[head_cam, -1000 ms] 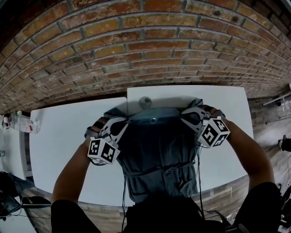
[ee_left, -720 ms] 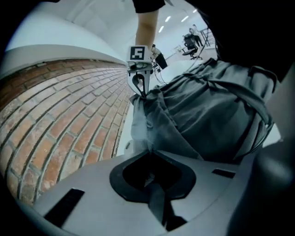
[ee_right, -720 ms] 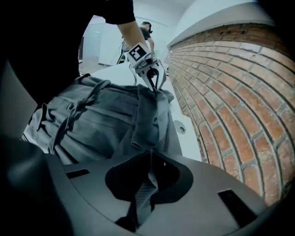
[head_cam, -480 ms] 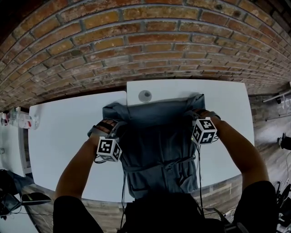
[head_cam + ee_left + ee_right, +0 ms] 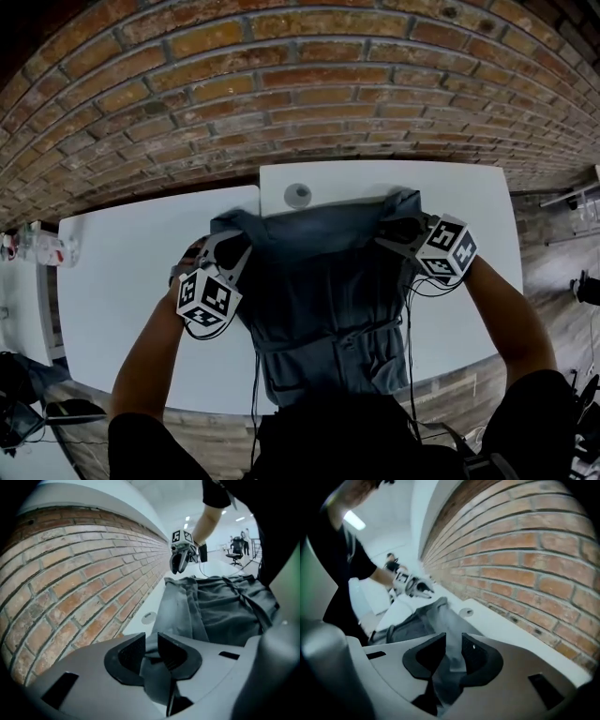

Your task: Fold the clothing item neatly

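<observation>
the step in hand looks like letting go of the far corners of the dark grey garment [image 5: 319, 291]. it lies spread on the white table [image 5: 122, 281], its far edge just short of a small round cap [image 5: 297, 195] and near the brick wall [image 5: 281, 94], and its near end runs off the table's near edge toward the person. the left gripper [image 5: 232, 248] sits at the garment's far left corner and the right gripper [image 5: 401, 229] at its far right corner, well apart across the width of the cloth. both pairs of jaws have just been opening: in each gripper view they stand a little spread, with a fold of the grey fabric lying in the gap and, as far as i can judge, not pinched. to do this well, each gripper should spread far enough for the fold to slip clear of both pads, then back away low and straight along its own line, so neither corner gets dragged or flipped over. the far left corner looks bunched and may need flattening before any fold is made, and the tie across the near part should lie flat too.
</observation>
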The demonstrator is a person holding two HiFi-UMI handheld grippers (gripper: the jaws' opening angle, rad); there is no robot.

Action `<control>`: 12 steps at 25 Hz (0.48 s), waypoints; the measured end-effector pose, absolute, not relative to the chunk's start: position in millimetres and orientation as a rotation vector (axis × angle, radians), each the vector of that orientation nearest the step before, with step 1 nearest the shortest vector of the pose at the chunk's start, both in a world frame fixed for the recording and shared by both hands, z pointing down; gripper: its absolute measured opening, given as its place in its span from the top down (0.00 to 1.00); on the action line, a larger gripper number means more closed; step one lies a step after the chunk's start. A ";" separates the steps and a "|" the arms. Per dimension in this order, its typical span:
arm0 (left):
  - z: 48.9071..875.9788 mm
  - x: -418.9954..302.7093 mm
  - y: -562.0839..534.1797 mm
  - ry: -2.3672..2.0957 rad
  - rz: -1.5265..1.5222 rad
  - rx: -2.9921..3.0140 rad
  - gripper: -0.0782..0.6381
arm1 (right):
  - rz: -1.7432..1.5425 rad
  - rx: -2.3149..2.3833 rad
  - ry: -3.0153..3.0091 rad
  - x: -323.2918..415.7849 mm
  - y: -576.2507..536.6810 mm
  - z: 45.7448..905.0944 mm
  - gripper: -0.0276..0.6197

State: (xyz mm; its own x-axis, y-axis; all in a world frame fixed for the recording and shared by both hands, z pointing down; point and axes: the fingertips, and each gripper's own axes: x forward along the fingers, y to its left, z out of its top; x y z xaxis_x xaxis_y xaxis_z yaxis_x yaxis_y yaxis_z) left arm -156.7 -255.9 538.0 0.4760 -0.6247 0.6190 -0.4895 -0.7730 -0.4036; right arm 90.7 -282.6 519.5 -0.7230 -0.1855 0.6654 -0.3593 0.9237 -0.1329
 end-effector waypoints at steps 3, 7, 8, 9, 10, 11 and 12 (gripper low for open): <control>538.3 -130.2 -272.6 0.953 -1.178 -2.541 0.81 | 0.424 0.671 -2.346 105.4 -330.5 522.8 0.91; 574.1 -122.2 -289.0 0.925 -1.334 -2.475 0.81 | 0.250 0.663 -2.064 131.2 -339.3 584.6 0.91; 584.8 -128.1 -292.5 0.941 -1.385 -2.458 0.81 | 0.224 0.656 -2.018 136.7 -338.6 596.1 0.91; 594.1 -135.5 -295.2 0.960 -1.431 -2.442 0.81 | 0.220 0.659 -1.995 139.9 -338.0 603.4 0.91; 601.4 -143.5 -296.8 0.982 -1.468 -2.429 0.81 | 0.235 0.671 -1.992 140.7 -337.7 606.5 0.91; 606.7 -150.9 -297.1 1.006 -1.494 -2.422 0.81 | 0.258 0.690 -2.002 139.7 -338.2 606.7 0.91; 611.1 -156.9 -296.1 1.029 -1.512 -2.424 0.81 | 0.283 0.709 -2.015 138.6 -339.5 605.7 0.91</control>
